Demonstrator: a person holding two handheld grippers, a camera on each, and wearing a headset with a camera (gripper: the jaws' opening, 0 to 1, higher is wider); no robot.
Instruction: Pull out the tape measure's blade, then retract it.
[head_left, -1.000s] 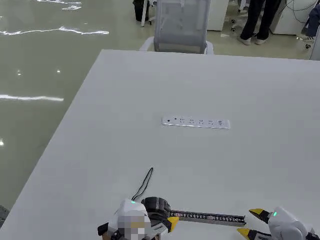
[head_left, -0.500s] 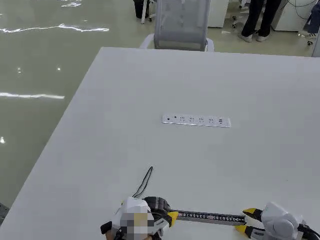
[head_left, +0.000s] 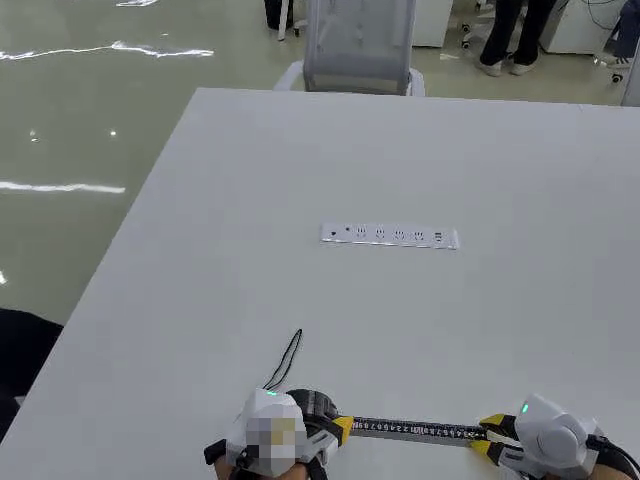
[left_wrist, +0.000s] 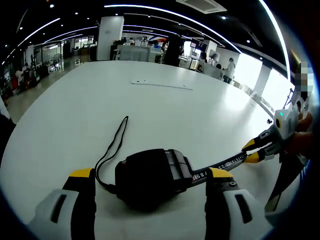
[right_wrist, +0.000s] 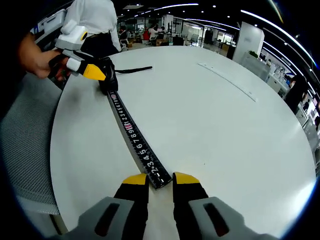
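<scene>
Black tape measure (head_left: 312, 408) sits at the counter's (head_left: 400, 150) near edge, with the left gripper (left_wrist: 151, 174) wide, straddling its case with gaps. The right gripper (right_wrist: 161, 179) is narrow, pinching the tip of the pulled-out blade (right_wrist: 131, 132).

Matching tools: the left gripper (left_wrist: 150, 175) and right gripper (right_wrist: 161, 179) share rounded white housings. Their broad white jaws each have a dark sunken slot and a yellow tip. A small green light (head_left: 268, 393) glows on top of the left housing, and a second green light (head_left: 524, 408) glows on the right one. In the right gripper view the person wears a white shirt (right_wrist: 95, 15) with darker clothing below it. A thin dark line (head_left: 612, 447), either cable or strap, runs from the right gripper's rear.
</scene>
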